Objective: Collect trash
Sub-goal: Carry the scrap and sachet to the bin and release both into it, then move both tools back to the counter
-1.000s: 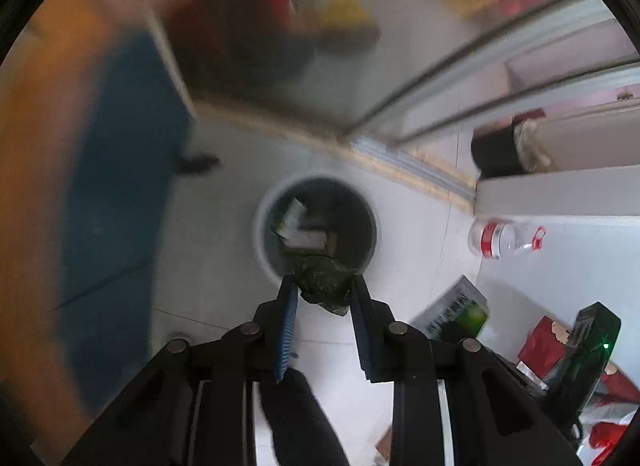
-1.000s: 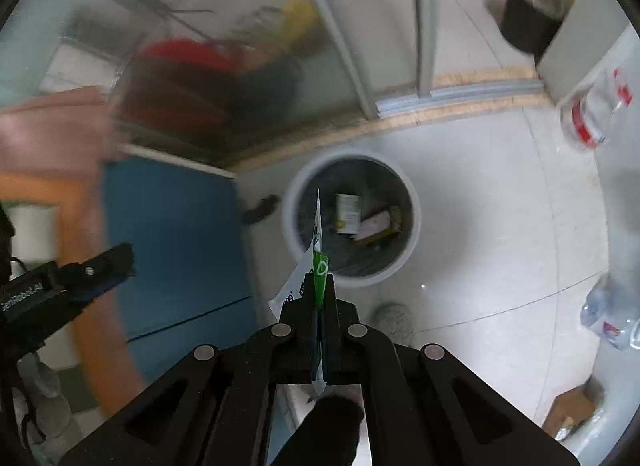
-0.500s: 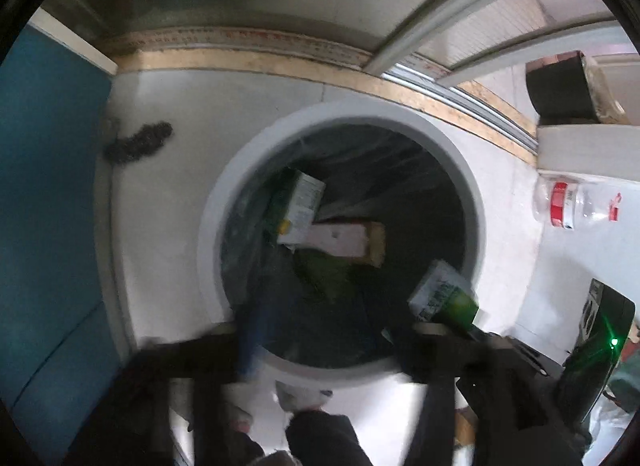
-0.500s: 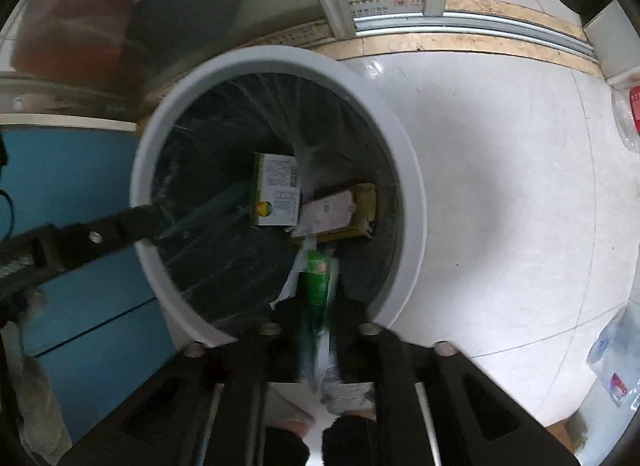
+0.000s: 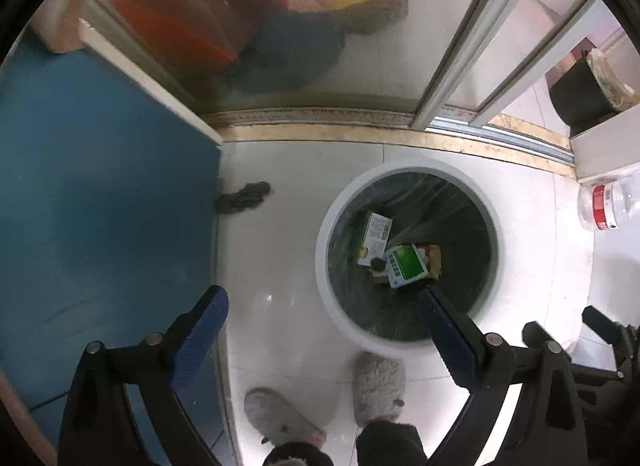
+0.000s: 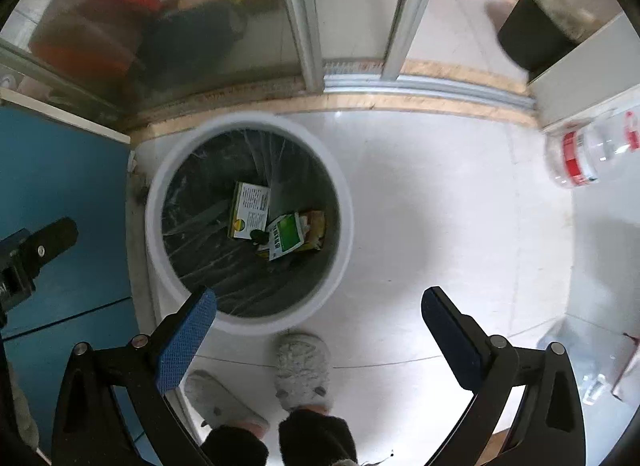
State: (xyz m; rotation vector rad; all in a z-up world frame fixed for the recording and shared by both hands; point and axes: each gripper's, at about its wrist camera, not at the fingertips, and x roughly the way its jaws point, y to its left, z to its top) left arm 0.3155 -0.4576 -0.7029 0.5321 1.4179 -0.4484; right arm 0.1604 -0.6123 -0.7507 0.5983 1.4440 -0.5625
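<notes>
On the pale tiled floor [image 6: 440,205], beside the door track: one round white trash bin [image 6: 346,225], clear liner inside.

Bin contents, at the bottom: green-and-white carton [image 6: 248,211] toward the left wall; second green-and-white box [image 6: 286,240] lying tilted over a yellow-brown packet [image 6: 316,225]; small dark object between the two, kind not readable. Same contents in the left view: carton [image 5: 374,238], box [image 5: 404,266].

Left gripper [image 5: 322,320]: pointed straight down, above the floor at the bin's [image 5: 324,266] left rim; jaws spread wide, just having opened, nothing between them. Right fingertip overlaps the bin mouth in view.

Right gripper [image 6: 318,318]: pointed straight down over the bin's near rim; jaws spread wide, just having opened, nothing between them.

Person: two grey fuzzy slippers [image 6: 302,370], dark trouser cuffs, standing at the bin's near side.

Floor, right edge: clear plastic bottle with red label [image 6: 580,153], lying on its side, well apart from the bin.

Left edge: blue panel [image 6: 60,185].
</notes>
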